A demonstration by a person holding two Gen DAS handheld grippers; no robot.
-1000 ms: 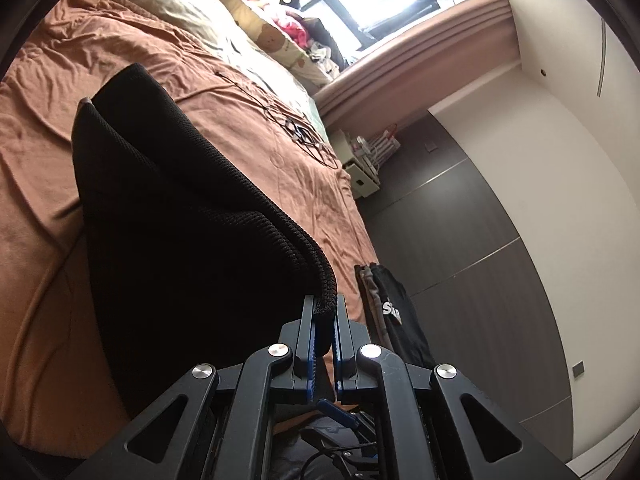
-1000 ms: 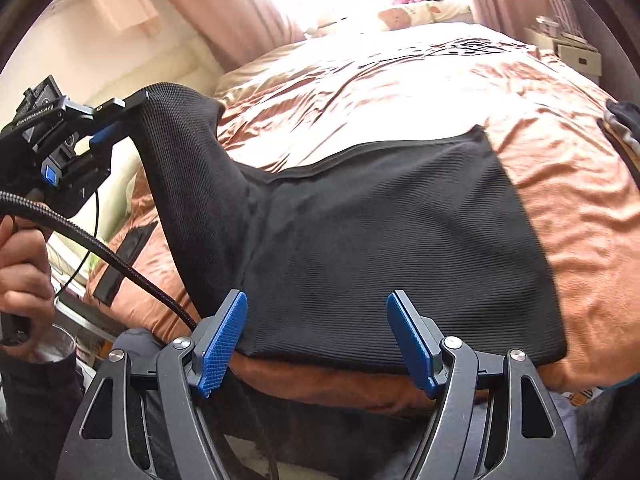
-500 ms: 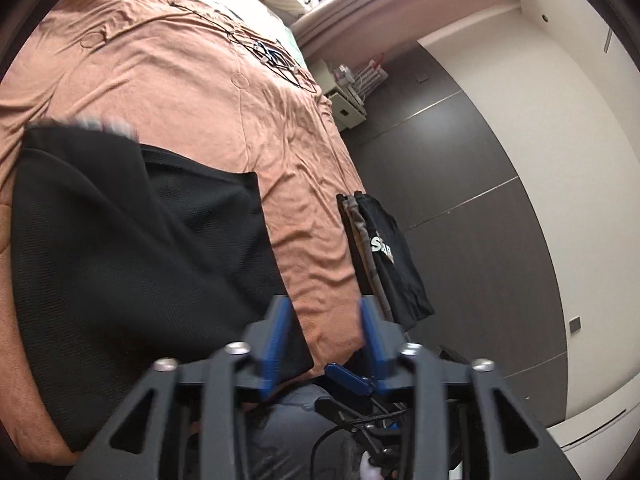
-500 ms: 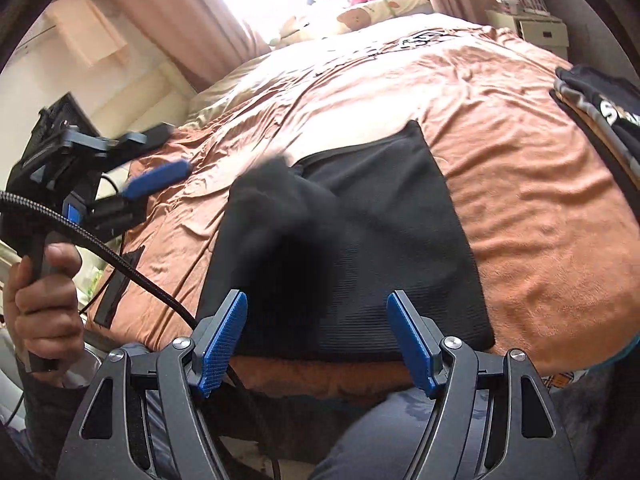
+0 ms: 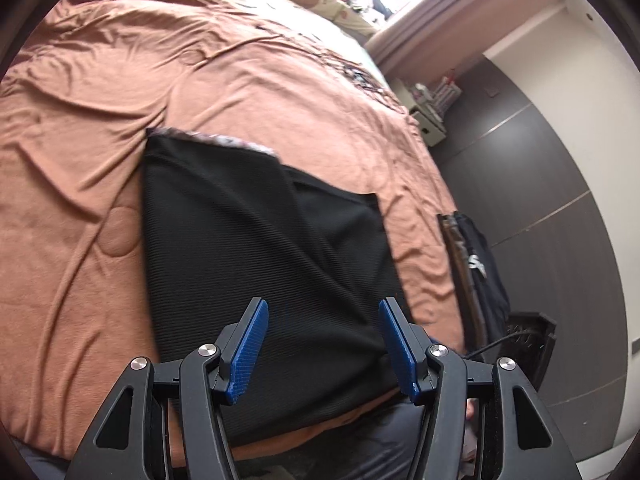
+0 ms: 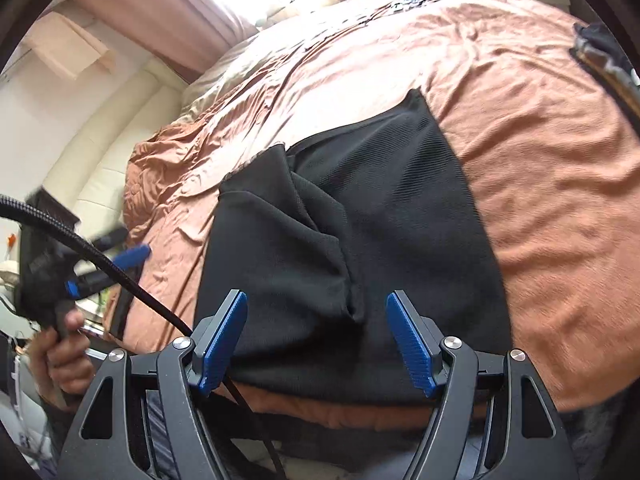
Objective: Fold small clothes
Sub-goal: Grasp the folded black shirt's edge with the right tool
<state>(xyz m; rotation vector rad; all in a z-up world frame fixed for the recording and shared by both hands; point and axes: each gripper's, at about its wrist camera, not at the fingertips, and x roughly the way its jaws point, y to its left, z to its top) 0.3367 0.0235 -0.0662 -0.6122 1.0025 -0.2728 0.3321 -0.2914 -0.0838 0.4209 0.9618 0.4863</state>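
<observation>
A: Report the position of the black garment (image 5: 256, 240).

B: It lies on the orange bedspread (image 5: 80, 140), near the edge of the bed closest to the cameras. One side panel is folded over the main body, leaving a diagonal crease across the cloth. In the right wrist view the folded panel (image 6: 280, 248) covers the left portion of the garment, and its lower corner bunches slightly.

A: Condition of the left gripper (image 5: 320, 348)?

B: Jaws spread, having just been opening. Nothing sits between the blue pads (image 5: 248, 348). The garment is below and ahead of them, not pinched. In the right wrist view the same gripper (image 6: 112, 260) appears blurred at the left side of the bed, held by a hand (image 6: 60, 352), clear of the cloth.

A: Condition of the right gripper (image 6: 316, 344)?

B: Jaws spread wide, nothing gripped. It sits above the near edge of the garment.

A: Other items?

B: A dark folded garment with white lettering (image 5: 476, 264) lies beside the far edge of the bed.
</observation>
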